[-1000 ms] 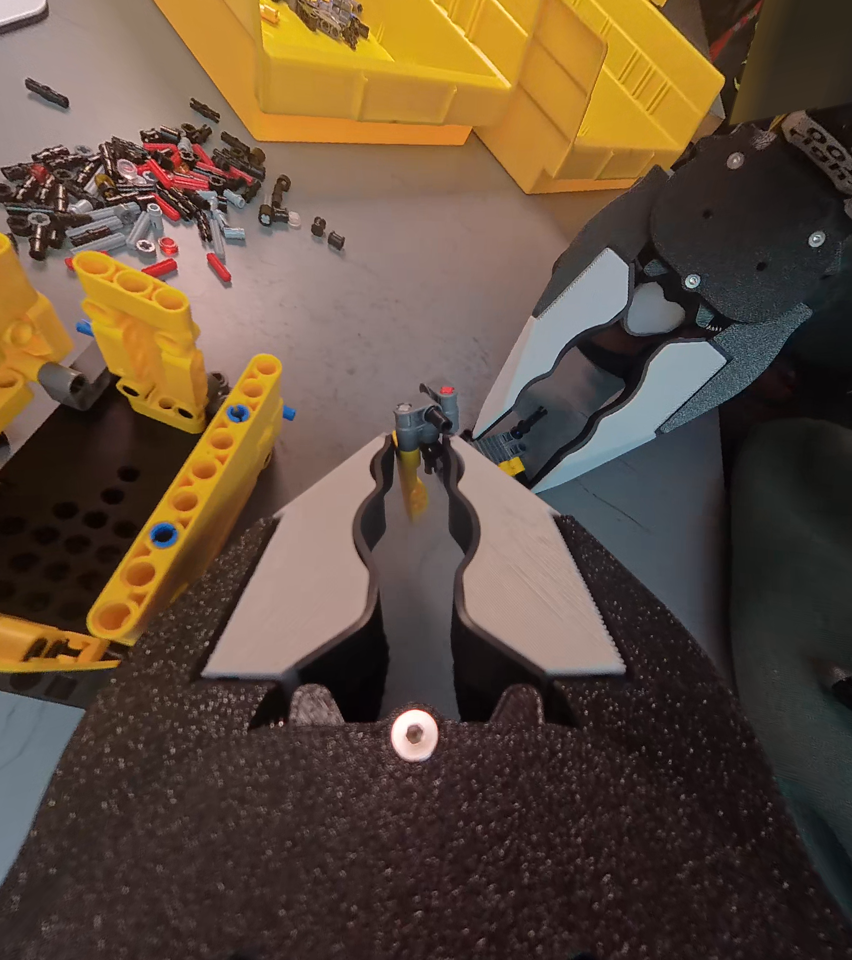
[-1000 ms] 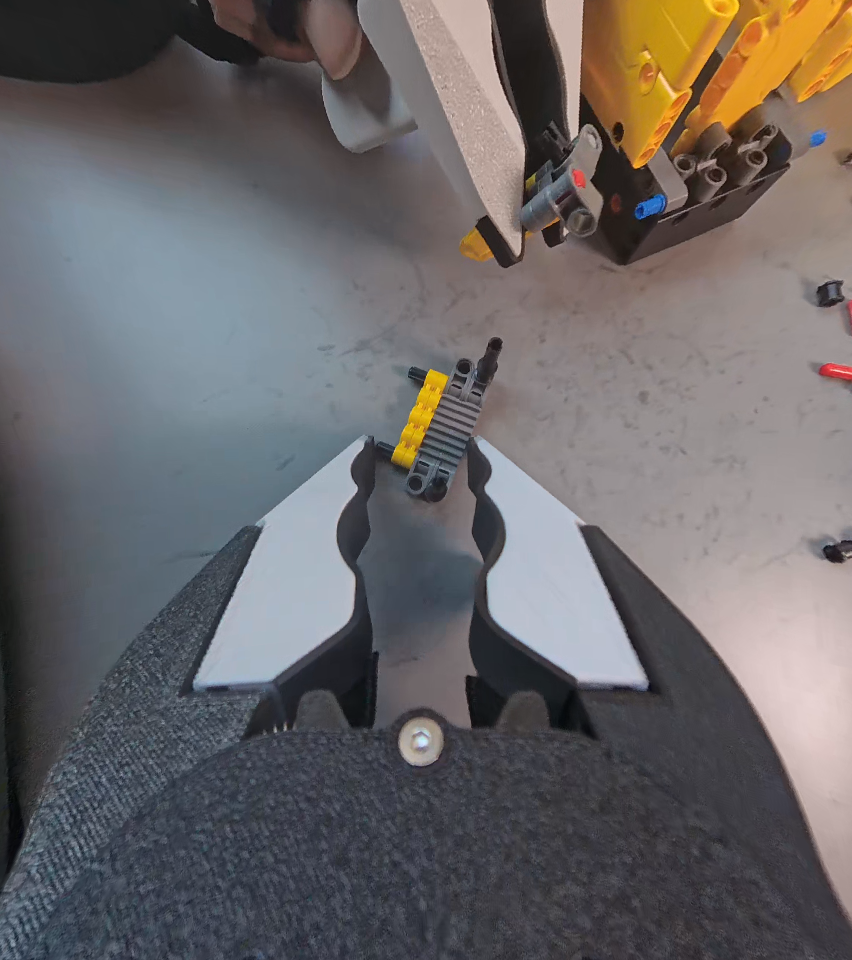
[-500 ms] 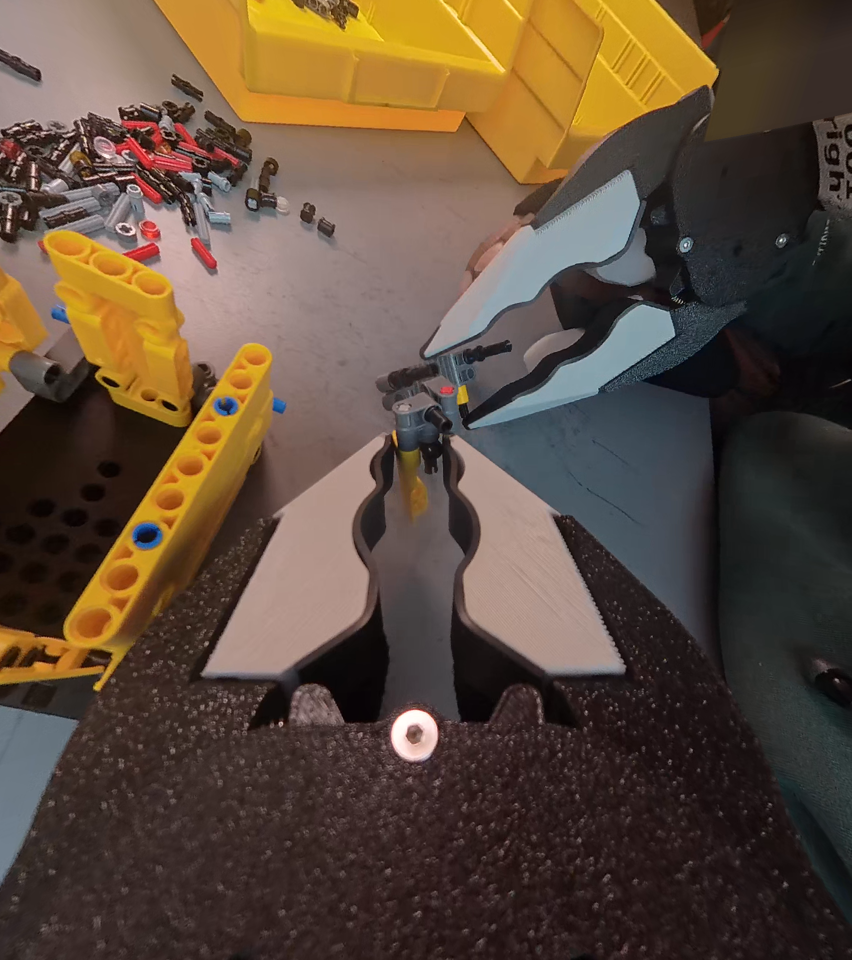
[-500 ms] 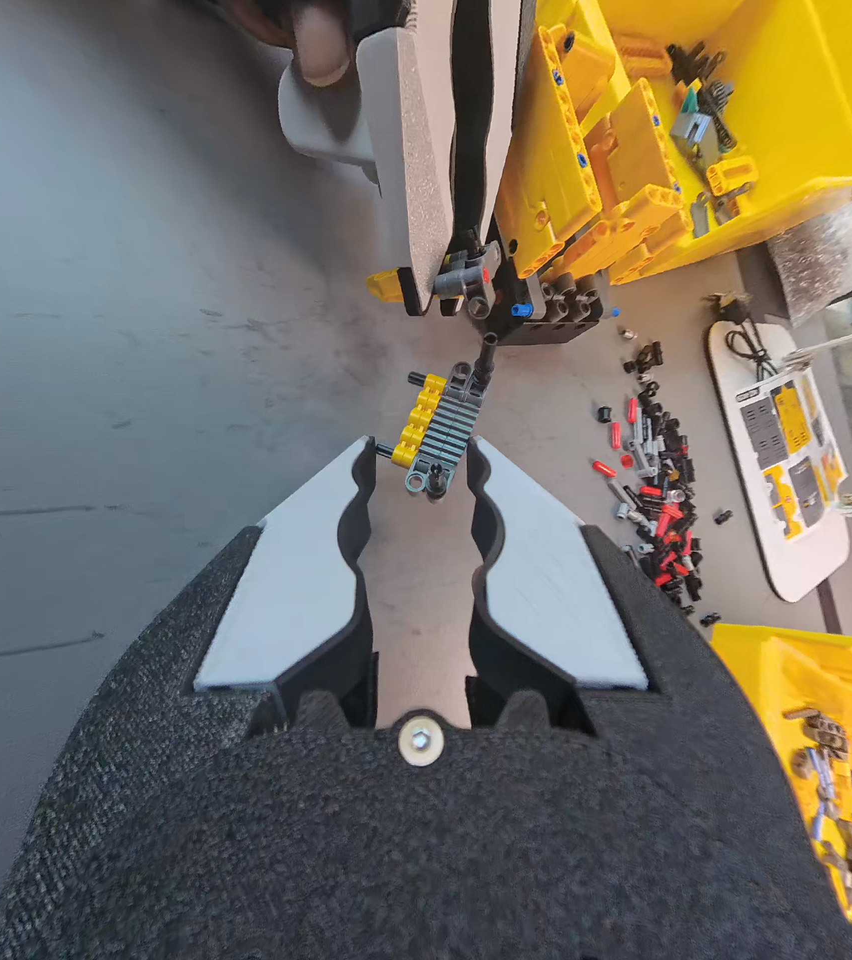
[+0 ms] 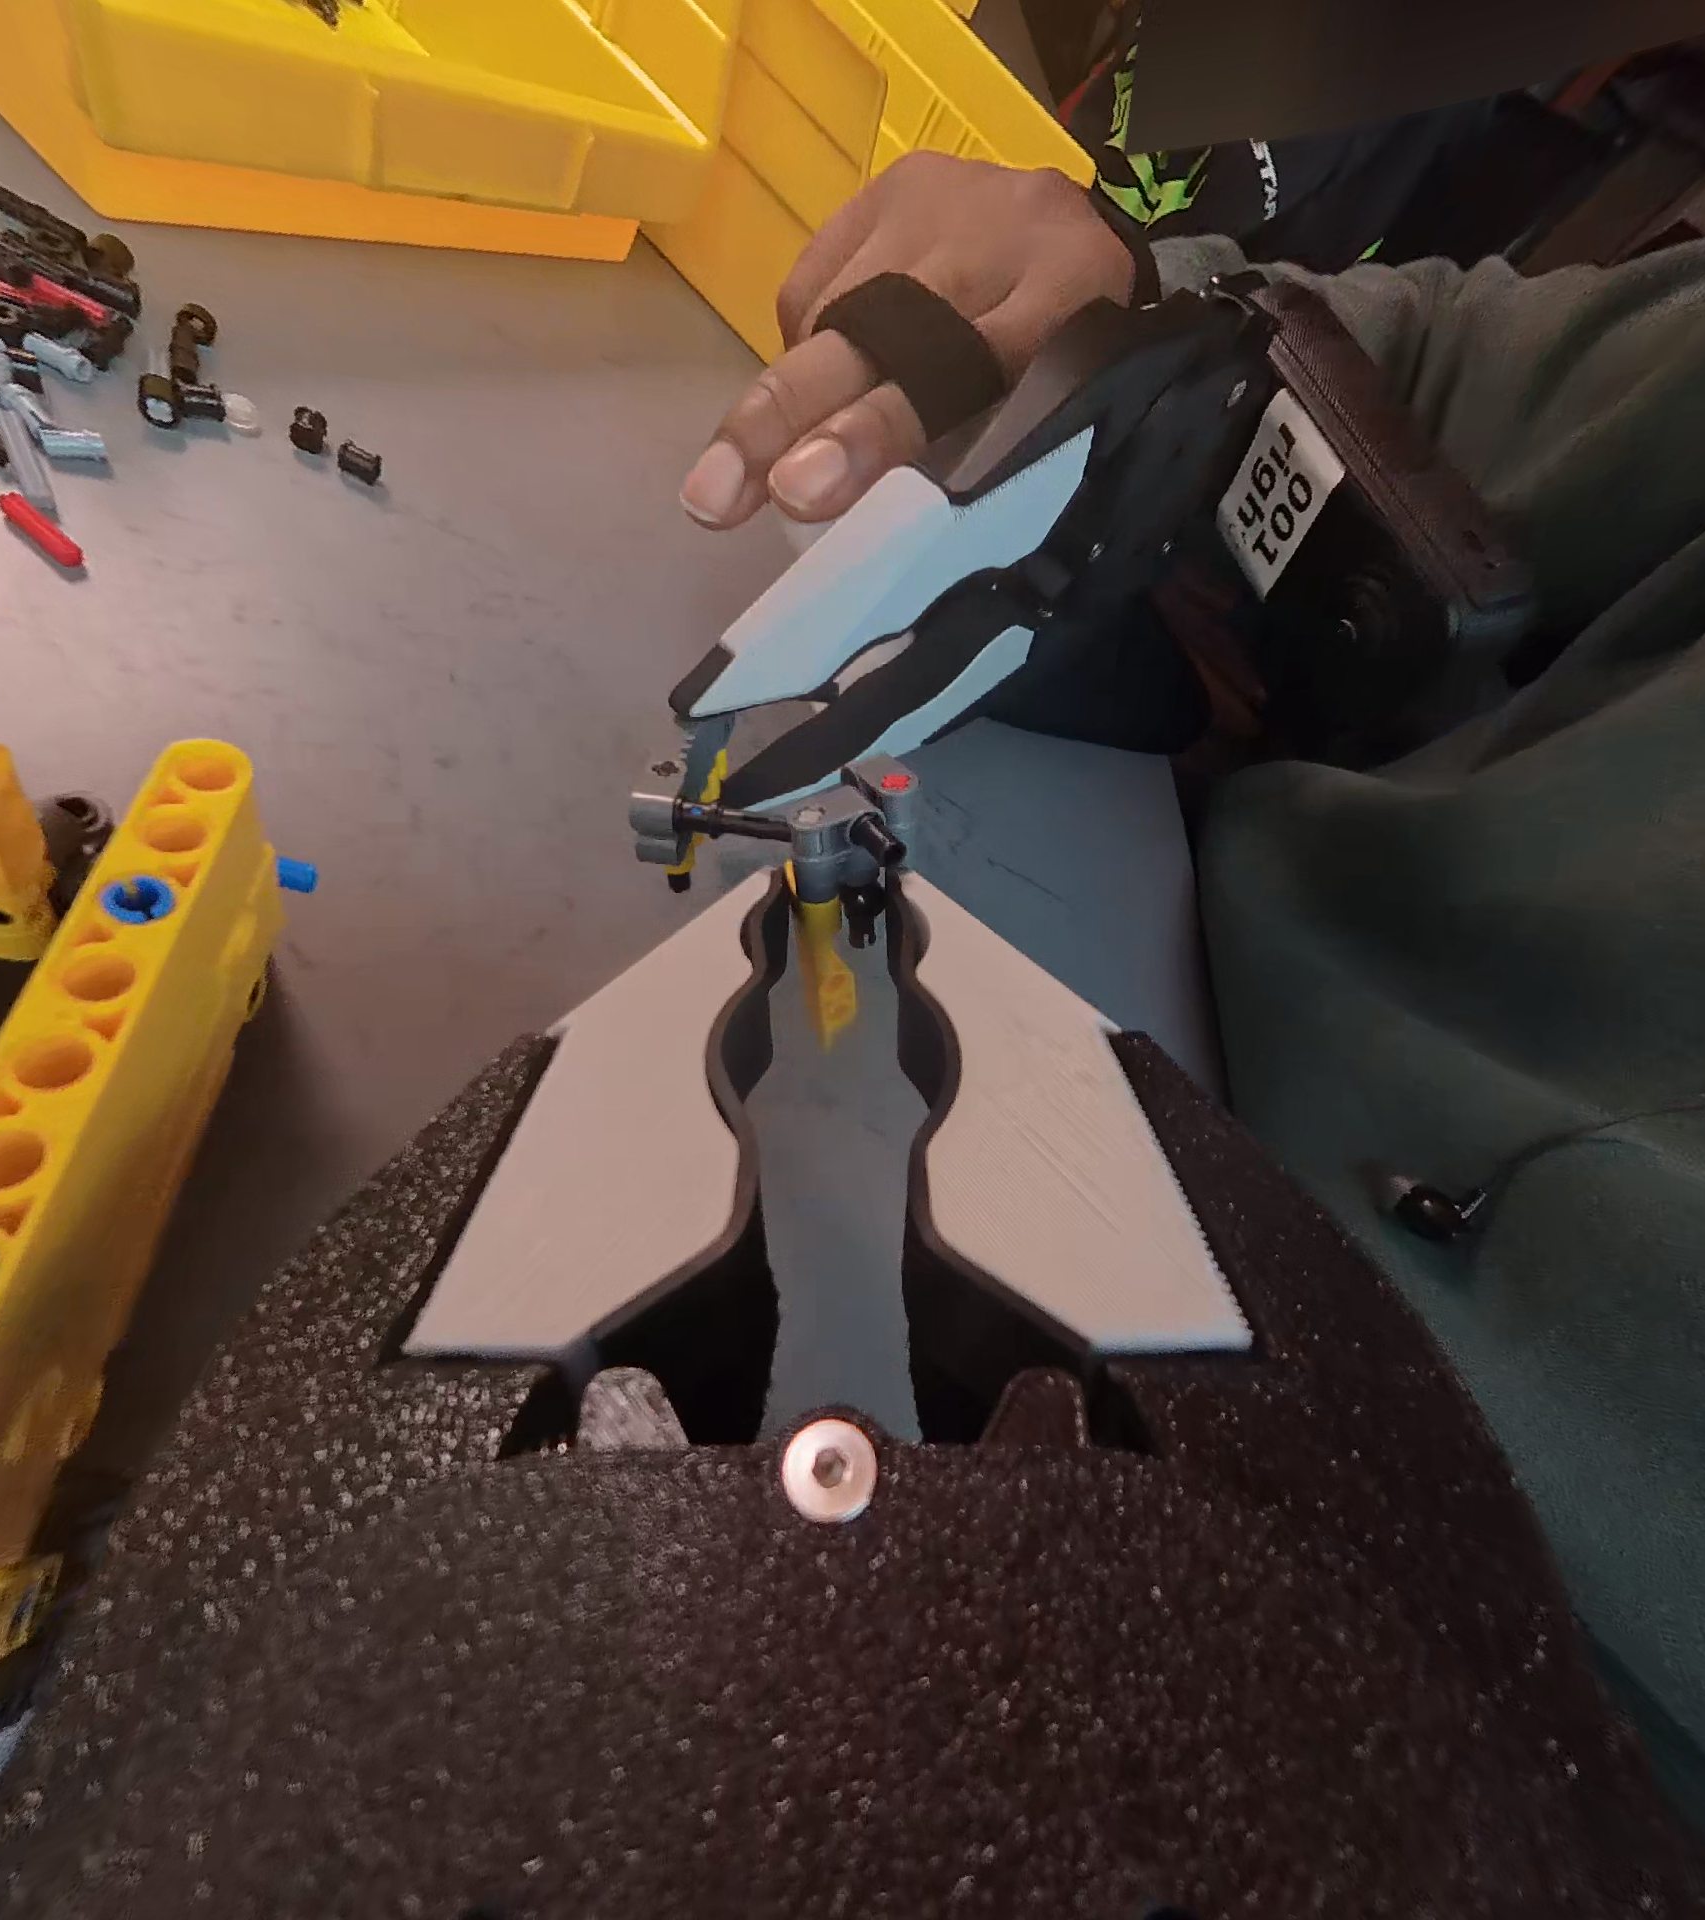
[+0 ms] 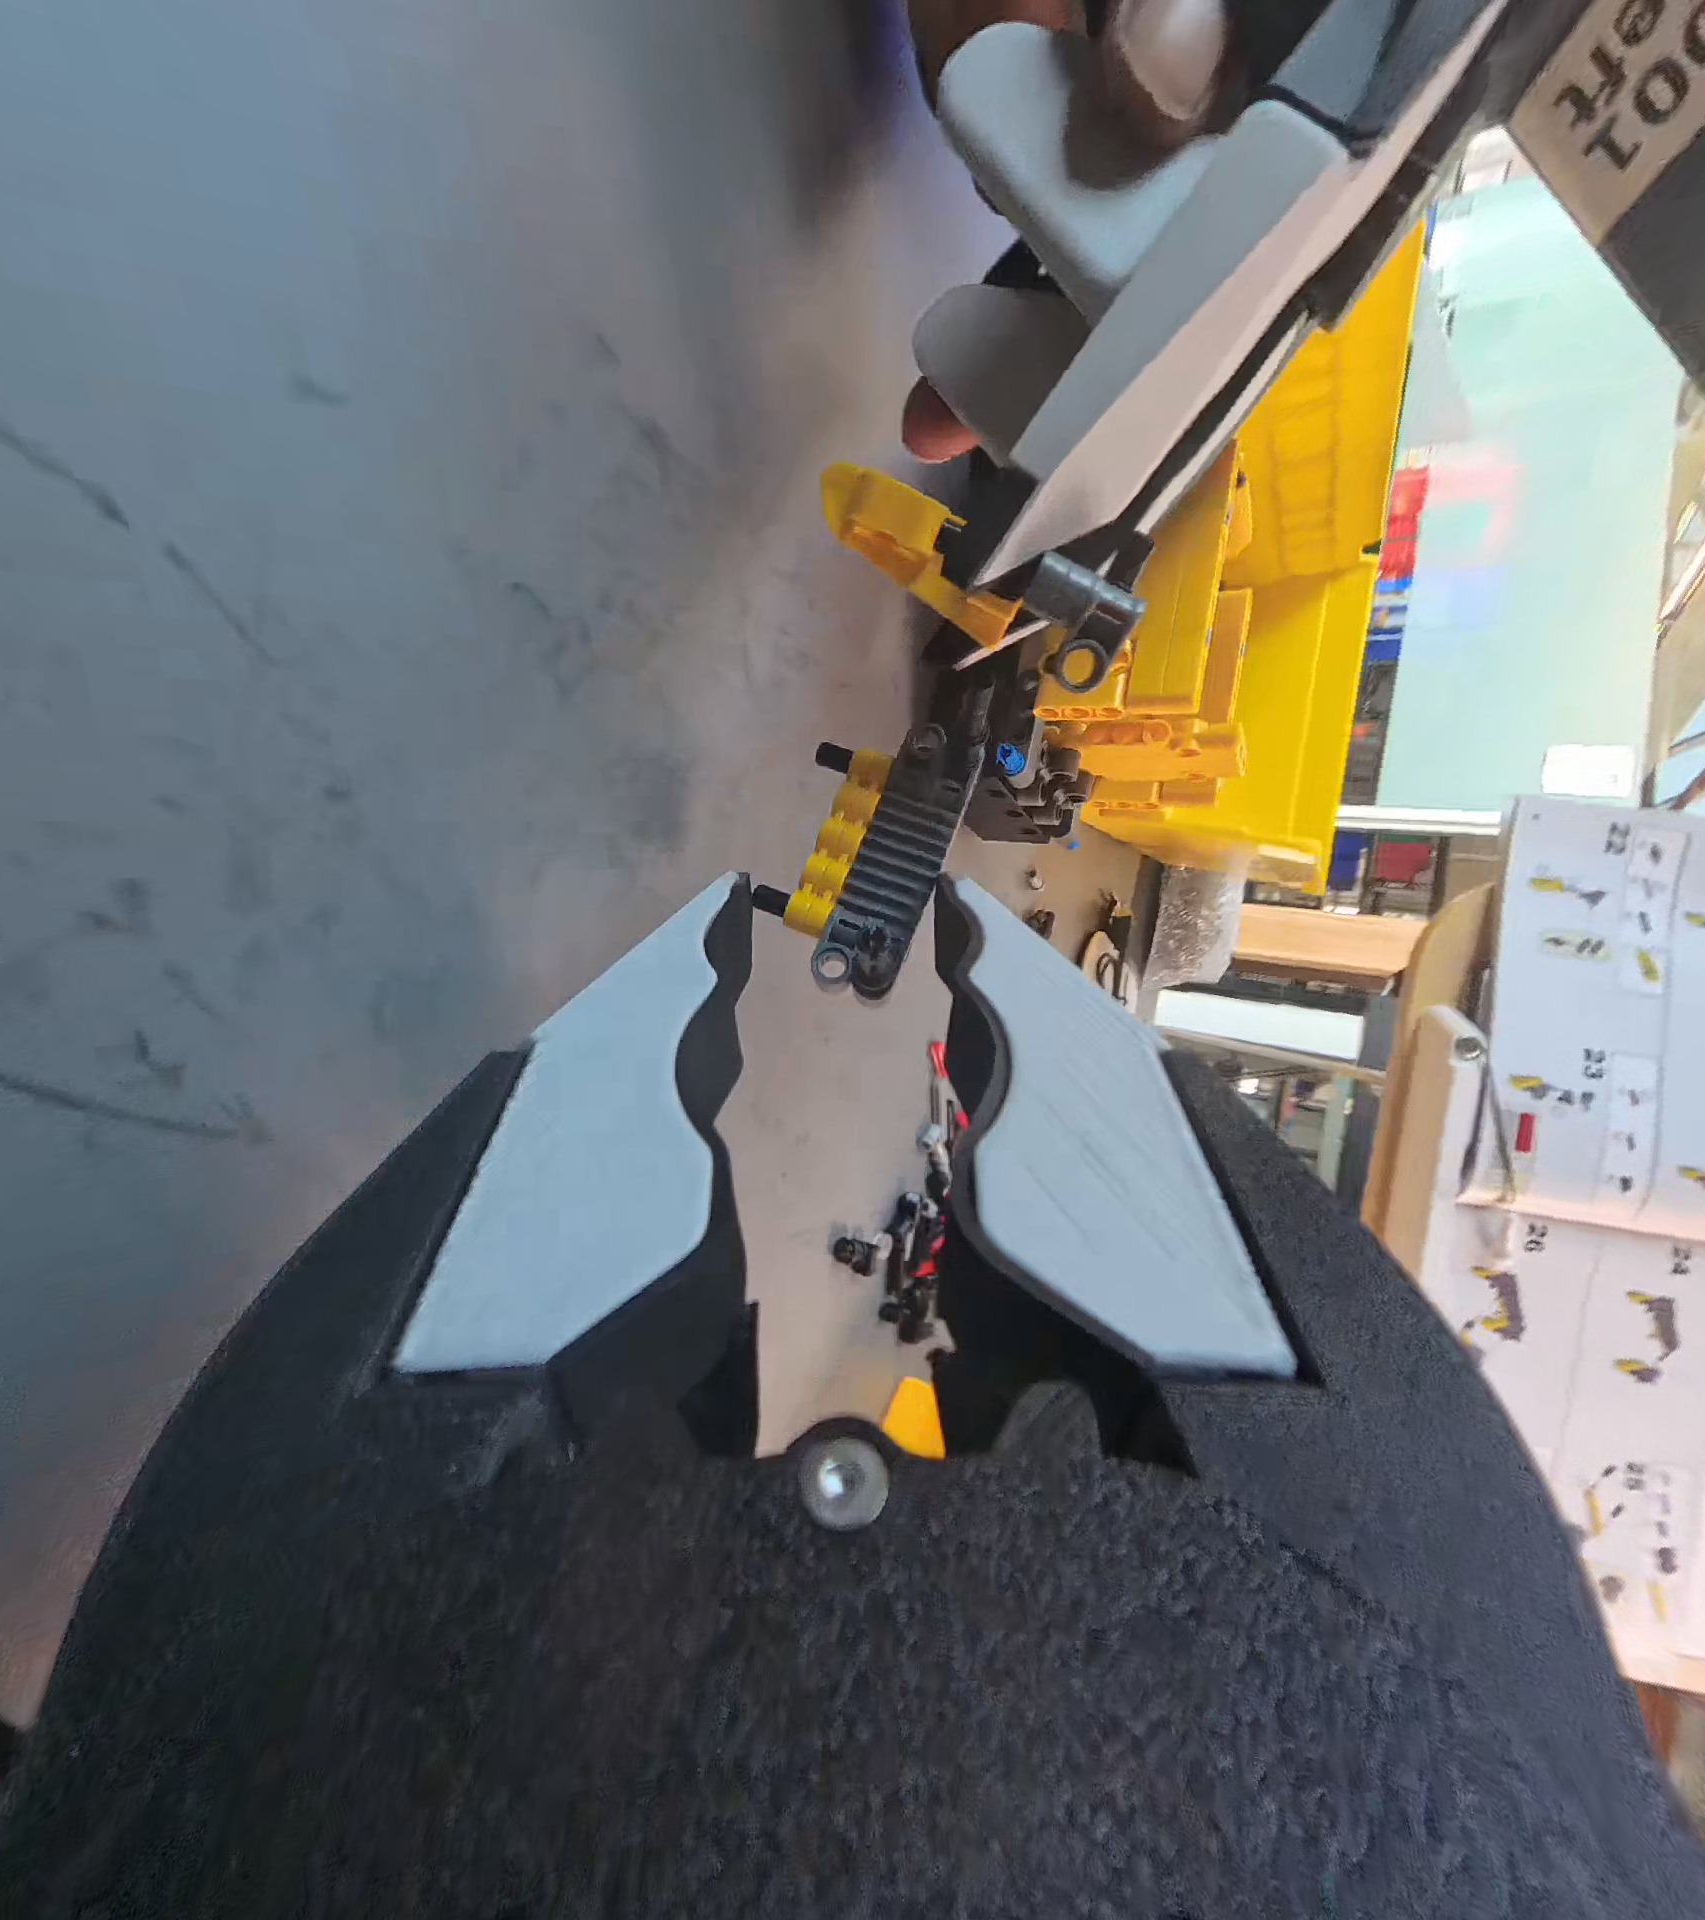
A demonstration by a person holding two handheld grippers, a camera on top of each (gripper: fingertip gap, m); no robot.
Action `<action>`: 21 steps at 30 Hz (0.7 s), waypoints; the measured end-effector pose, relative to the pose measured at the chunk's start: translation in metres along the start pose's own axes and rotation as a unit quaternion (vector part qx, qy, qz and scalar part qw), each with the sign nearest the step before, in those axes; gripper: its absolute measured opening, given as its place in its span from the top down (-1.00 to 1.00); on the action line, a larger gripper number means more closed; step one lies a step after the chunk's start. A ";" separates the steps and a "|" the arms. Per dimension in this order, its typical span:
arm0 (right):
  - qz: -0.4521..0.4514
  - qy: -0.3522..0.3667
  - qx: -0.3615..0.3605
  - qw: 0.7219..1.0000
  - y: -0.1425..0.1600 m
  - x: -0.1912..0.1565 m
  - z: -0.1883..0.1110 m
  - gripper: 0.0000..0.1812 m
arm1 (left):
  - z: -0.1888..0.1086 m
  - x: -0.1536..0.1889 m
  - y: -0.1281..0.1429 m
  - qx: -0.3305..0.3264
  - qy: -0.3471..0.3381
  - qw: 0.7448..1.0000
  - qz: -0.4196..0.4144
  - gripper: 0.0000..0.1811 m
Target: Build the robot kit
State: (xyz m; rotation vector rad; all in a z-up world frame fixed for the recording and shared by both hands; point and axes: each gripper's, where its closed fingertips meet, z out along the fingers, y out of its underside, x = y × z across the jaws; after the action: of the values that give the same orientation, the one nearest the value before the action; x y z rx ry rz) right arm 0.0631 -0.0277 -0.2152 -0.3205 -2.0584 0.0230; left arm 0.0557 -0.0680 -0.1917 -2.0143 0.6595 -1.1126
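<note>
The left hand-held gripper [image 5: 832,914] pinches a small assembly of a yellow beam [image 5: 825,982] topped by a grey connector [image 5: 827,836], its fingers pressed in on the piece at their tips. The right hand-held gripper [image 6: 843,904] pinches a second small assembly, a dark grey toothed rack [image 6: 905,842] joined to a yellow studded piece [image 6: 832,842], clamped between its fingertips. In the left wrist view the two assemblies meet above the grey counter [image 5: 432,644], linked by a thin black axle [image 5: 734,826] that runs from the grey connector across to the right gripper's piece. A person's hand [image 5: 921,343] grips the right tool from above. At the far edge of the counter stand yellow bins [image 5: 391,114]; their compartments are mostly cut off by the frame, and what lies inside cannot be made out. Loose red, black and pale blue pins [image 5: 6,343] lie scattered on the counter near the bins. To the left, a long yellow holed beam [image 5: 69,1060] with blue pins belongs to a larger yellow and black model. In the right wrist view, printed instruction sheets [image 6: 1648,1195] hang at the right.
</note>
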 end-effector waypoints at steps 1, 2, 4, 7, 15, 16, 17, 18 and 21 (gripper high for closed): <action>-0.021 0.002 0.005 1.000 -0.001 -0.002 0.000 0.62 | 0.001 0.000 0.001 -0.005 -0.001 1.000 0.002 0.81; -0.035 0.004 0.011 0.999 -0.003 -0.002 0.000 0.62 | 0.001 0.000 0.003 -0.011 -0.003 1.000 0.006 0.81; -0.057 0.012 0.017 0.998 -0.005 -0.003 0.000 0.62 | 0.001 -0.003 0.006 -0.021 -0.015 1.000 0.018 0.81; -0.072 0.029 0.023 0.997 -0.006 0.002 -0.002 0.62 | 0.000 0.001 0.010 -0.037 -0.008 0.998 0.044 0.81; -0.115 -0.008 0.026 0.993 -0.005 -0.011 -0.003 0.62 | 0.003 -0.001 0.024 -0.085 -0.024 0.992 0.092 0.81; -0.115 -0.017 0.028 0.993 -0.005 -0.011 -0.003 0.62 | 0.003 -0.002 0.025 -0.088 -0.026 0.991 0.092 0.81; -0.112 -0.027 0.030 0.993 -0.006 -0.012 -0.003 0.62 | 0.003 -0.003 0.026 -0.090 -0.028 0.991 0.093 0.81; -0.110 -0.036 0.033 0.993 -0.006 -0.012 -0.004 0.61 | 0.003 -0.003 0.026 -0.092 -0.030 0.991 0.093 0.81; -0.108 -0.048 0.047 0.992 -0.011 -0.012 -0.006 0.56 | 0.003 -0.004 0.026 -0.092 -0.035 0.991 0.095 0.81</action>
State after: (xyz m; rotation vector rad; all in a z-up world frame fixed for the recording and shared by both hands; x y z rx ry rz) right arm 0.0719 -0.0422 -0.2211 -0.0391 -2.1690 0.0031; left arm 0.0538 -0.0798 -0.2157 -2.0839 0.9259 -0.8915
